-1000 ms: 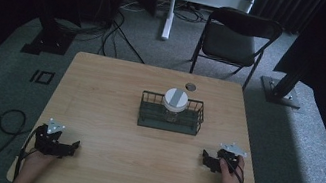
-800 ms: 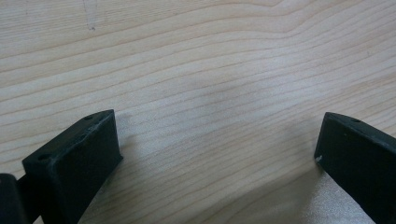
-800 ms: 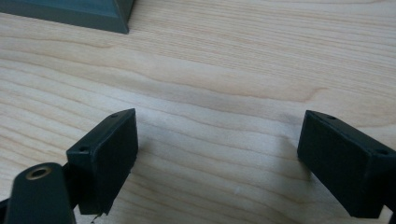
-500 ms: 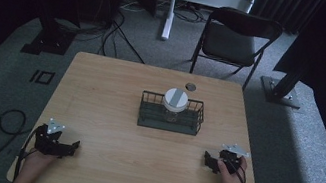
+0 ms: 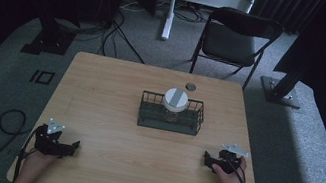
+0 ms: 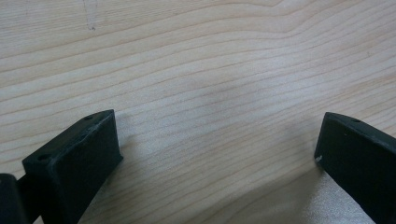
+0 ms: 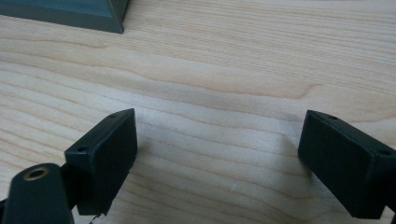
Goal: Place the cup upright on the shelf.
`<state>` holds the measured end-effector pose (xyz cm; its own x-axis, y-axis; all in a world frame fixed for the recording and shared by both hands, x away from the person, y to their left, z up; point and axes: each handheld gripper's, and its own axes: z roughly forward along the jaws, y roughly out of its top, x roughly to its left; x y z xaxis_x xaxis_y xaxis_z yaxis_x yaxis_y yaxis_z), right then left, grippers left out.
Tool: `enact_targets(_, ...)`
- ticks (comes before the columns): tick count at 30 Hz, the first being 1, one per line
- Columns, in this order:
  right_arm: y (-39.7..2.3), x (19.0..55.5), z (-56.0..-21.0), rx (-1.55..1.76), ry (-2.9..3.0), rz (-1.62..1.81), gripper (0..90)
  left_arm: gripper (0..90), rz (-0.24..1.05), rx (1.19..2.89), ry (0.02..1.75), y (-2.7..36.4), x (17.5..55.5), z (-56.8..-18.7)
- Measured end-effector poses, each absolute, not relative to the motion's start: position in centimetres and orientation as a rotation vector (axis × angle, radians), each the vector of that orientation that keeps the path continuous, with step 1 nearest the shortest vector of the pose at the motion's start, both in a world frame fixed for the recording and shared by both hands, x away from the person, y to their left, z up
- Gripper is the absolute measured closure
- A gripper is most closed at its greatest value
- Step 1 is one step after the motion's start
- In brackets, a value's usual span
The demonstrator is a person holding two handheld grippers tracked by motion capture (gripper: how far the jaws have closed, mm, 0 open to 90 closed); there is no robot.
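A dark wire basket (image 5: pixel 170 121) stands at the middle of the wooden table (image 5: pixel 114 98), and a clear jar with a white lid (image 5: pixel 175 98) sits upright inside it. My left gripper (image 5: pixel 71 147) rests near the table's front left corner, held by a hand. Its jaws stand wide apart over bare wood in the left gripper view (image 6: pixel 219 154). My right gripper (image 5: pixel 207 160) lies near the front right, also in a hand, open with nothing between its fingers (image 7: pixel 217 158). A corner of the basket's base (image 7: pixel 74 14) shows at the top left of the right gripper view.
A small round grommet (image 5: pixel 191 86) sits in the table behind the basket. A black folding chair (image 5: pixel 234 38) stands beyond the far edge. Cables (image 5: pixel 8 120) trail on the grey carpet to the left. Dark stands flank the table.
The right gripper has shifted slightly nearer to the front edge. The left gripper, basket and jar have not moved.
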<state>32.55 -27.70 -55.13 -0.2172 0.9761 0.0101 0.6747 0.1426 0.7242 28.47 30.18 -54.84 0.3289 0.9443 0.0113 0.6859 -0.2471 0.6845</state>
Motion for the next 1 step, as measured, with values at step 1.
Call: enact_targets(1,-27.69,32.55,-55.13,1.576,1.956,0.848,11.3,0.2,0.579,2.016,1.431,30.2,28.47,-54.83)
